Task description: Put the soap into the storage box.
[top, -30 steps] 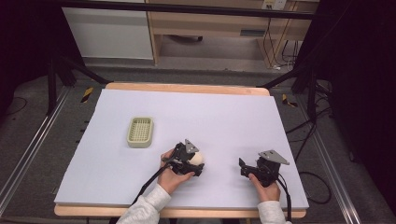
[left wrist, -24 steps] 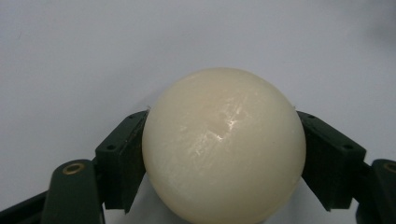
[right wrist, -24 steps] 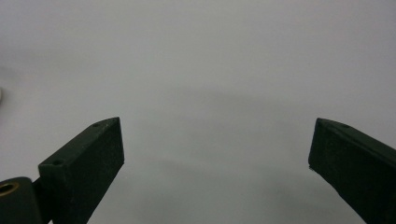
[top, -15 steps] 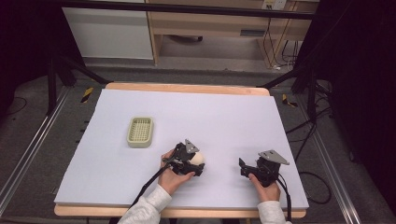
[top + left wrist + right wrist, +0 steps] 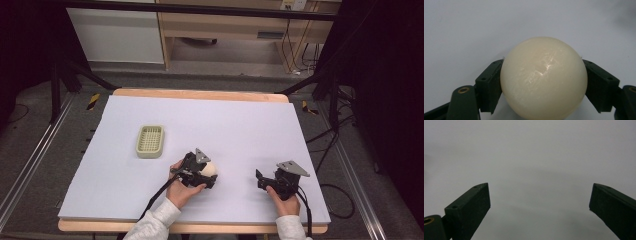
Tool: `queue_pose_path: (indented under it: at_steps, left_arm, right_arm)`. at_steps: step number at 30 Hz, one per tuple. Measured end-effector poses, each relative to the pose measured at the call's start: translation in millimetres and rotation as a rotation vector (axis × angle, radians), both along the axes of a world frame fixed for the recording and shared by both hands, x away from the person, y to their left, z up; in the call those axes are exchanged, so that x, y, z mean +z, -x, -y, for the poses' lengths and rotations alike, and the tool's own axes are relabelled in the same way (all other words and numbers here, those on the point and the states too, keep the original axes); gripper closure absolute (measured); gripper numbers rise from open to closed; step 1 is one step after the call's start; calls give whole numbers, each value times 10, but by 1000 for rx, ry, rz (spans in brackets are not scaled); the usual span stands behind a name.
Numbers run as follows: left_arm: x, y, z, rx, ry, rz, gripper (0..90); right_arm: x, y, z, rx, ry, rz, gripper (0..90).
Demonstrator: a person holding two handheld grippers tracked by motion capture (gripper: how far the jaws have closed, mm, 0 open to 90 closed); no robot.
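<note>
Cream ball (image 5: 544, 78), unmarked, clamped by left gripper (image 5: 544, 85); right gripper (image 5: 540, 207) jaws wide, empty.

I count one cream ball (image 5: 543, 78), one small green basket (image 5: 150, 141), and two grippers, left (image 5: 209, 176) and right (image 5: 261, 179).

The ball (image 5: 209, 168) is clasped between the jaws of the left gripper (image 5: 206, 172); the basket (image 5: 150, 141) is set to its left, farther back, and the right gripper (image 5: 261, 178) well to its right.
</note>
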State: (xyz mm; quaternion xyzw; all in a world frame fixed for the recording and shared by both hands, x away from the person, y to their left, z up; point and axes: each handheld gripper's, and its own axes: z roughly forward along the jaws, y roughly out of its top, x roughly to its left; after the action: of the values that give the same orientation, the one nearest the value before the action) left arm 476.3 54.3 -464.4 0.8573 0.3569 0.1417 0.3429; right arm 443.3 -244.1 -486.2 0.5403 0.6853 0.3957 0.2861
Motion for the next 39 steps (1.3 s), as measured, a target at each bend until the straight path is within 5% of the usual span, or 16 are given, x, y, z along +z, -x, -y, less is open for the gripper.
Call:
queue_pose_path:
  at_steps: [39]
  left_arm:
    - [332,29,-643,60,18,43,240]
  right_arm:
    - [1,2,0,-2,-1,2,38]
